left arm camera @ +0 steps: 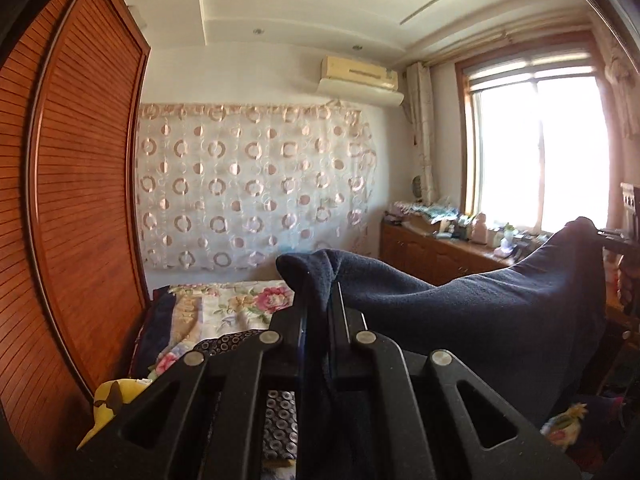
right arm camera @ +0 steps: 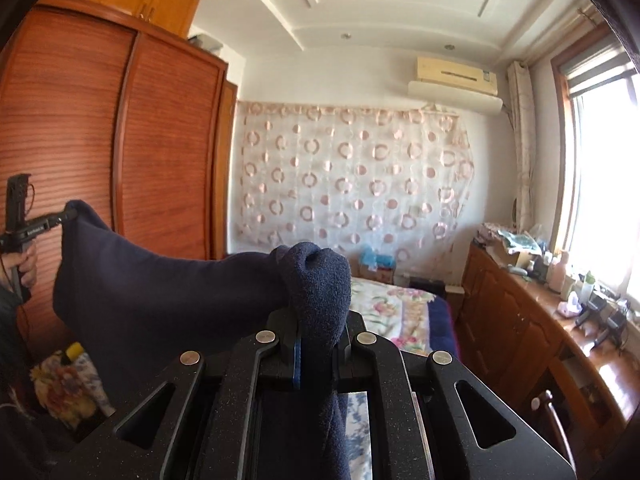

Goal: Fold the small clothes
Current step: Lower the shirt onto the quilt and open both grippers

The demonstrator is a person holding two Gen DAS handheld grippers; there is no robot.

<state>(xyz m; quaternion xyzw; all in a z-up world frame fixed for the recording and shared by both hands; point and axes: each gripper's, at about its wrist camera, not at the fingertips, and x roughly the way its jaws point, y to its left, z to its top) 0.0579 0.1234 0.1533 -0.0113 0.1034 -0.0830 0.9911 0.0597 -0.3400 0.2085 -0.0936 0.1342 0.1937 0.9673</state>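
- Navy knit garment [left arm camera: 480, 304] pinched at one end by left tool [left arm camera: 320, 300], jaws clamped on the cloth.
- Right tool [right arm camera: 318, 320] clamps the other end; garment [right arm camera: 160, 292] spans between both, raised.
- Floral bed [right arm camera: 400, 312] below; louvred wardrobe [left arm camera: 80, 200] left.

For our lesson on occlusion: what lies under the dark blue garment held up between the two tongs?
Under the dark blue garment a floral bedspread shows, with a flowered bundle at lower left. Whatever lies directly behind the cloth is covered.
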